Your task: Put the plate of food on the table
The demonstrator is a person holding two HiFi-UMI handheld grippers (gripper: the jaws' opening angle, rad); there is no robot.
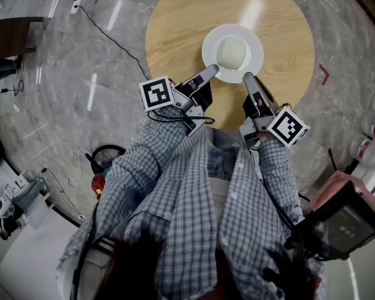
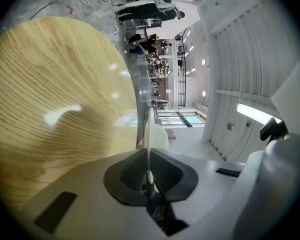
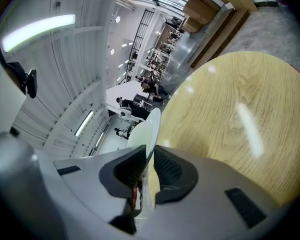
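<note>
I look steeply down on a round pale wooden bench (image 1: 175,24) standing on a grey marble floor (image 1: 81,61). A white round plate (image 1: 254,42) sits over the middle of the bench, a little toward its near edge, and carries a pale mound of food (image 1: 232,52) at its centre.

The left gripper (image 1: 211,72) is clamped on the plate's near-left rim. In the left gripper view its dark ribbed pads are pressed together on the thin white rim, which I see edge-on. The right gripper (image 1: 249,78) holds the near-right rim in the same way, and in the right gripper view the rim is pinched between its pads.

The plate lies straight ahead of both grippers, carried between them, with the bench surface directly beneath it. Being round, it has no long axis to line up. Neither hand is nearer than the other, as both are already on it.

I judge that the coming move depends only on height: lower the plate level, then let go.

I cannot tell whether the plate's underside already touches the wood, because no view shows a gap or a contact line. The food is too pale and smooth to identify. My checked shirt (image 1: 194,192) hides the near edge of the bench, and both gripper views cut off the plate's far rim.
</note>
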